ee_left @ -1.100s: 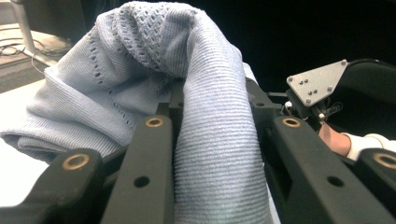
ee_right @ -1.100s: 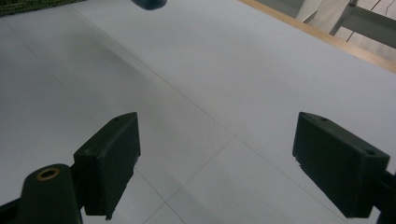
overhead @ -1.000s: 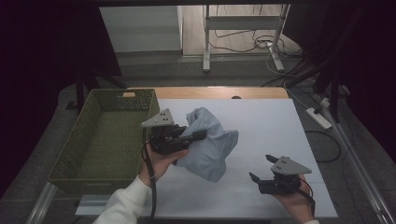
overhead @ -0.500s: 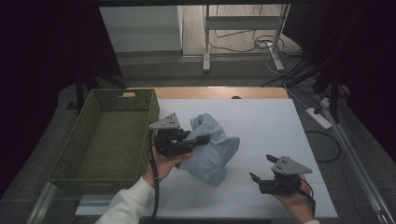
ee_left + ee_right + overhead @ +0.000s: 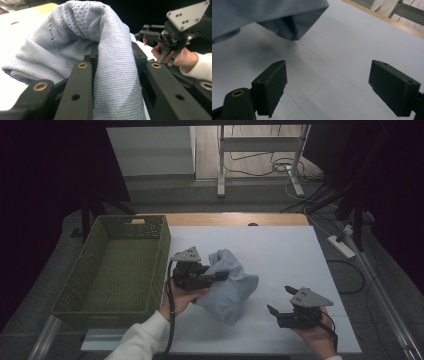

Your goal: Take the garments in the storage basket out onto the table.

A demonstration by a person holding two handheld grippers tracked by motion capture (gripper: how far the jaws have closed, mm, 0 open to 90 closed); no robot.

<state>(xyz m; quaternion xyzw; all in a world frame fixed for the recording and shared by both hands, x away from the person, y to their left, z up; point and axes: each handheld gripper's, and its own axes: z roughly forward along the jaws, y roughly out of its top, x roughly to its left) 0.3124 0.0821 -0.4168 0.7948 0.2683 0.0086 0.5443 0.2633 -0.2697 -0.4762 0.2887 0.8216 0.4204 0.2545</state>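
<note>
At far left of the white table (image 5: 280,245): one green woven basket (image 5: 90,295), open-topped, nothing visible inside.

Just right of the basket: left gripper (image 5: 220,276), jaws clamped on a fold of the pale blue knitted garment (image 5: 232,290). The left gripper view has ribbed cloth (image 5: 117,82) bunched tight between both black jaws. Most of the garment lies crumpled on the table near its middle, beside the basket and outside it.

Near right, by the front edge: right gripper (image 5: 281,301), jaws spread wide with nothing between them, well apart from the garment; its own view has bare table between the jaws and a blue hem (image 5: 289,27) beyond.

Risks, as judged: the grip holds a single fold, so loose cloth could drag, catch on the basket rim, or slip free if lifted quickly. Trailing parts might end up draped over the wall rather than inside.

Not legible: what kind of garment this is, how much cloth lies under the heap, and the basket's near inner wall.
</note>
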